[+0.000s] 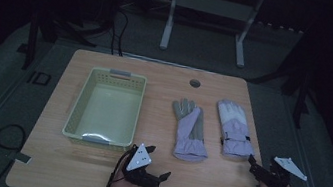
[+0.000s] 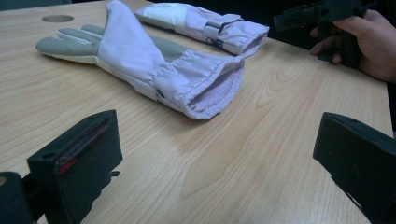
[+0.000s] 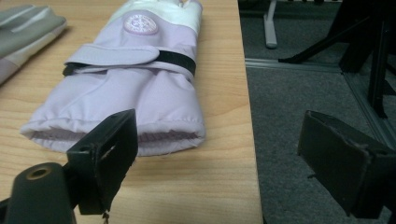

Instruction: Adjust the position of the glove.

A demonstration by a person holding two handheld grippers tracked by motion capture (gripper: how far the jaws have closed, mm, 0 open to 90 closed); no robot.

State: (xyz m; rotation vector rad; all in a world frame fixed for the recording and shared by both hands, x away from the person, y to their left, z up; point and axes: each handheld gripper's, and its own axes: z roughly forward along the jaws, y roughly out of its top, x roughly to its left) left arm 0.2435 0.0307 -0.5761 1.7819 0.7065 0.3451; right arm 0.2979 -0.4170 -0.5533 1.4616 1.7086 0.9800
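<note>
Two lilac winter gloves lie flat on the wooden table [image 1: 91, 172], cuffs toward me. The left glove [image 1: 188, 127] lies palm up with grey fingers, and its open cuff [image 2: 205, 88] faces my left gripper [image 1: 159, 163]. That gripper is open, its jaws spread wide just short of the cuff. The right glove [image 1: 235, 127] lies back up with a white top, a round badge [image 3: 140, 23] and a black strap. My right gripper [image 1: 258, 168] is open at the table's right edge, its left jaw in front of that glove's cuff [image 3: 154, 126].
A pale green plastic basket [image 1: 84, 95] stands on the left half of the table, with nothing in it. A round cable hole [image 1: 195, 83] sits near the far edge. Grey floor [image 3: 299, 116] drops away right of the table; a white table frame [image 1: 206, 19] stands behind.
</note>
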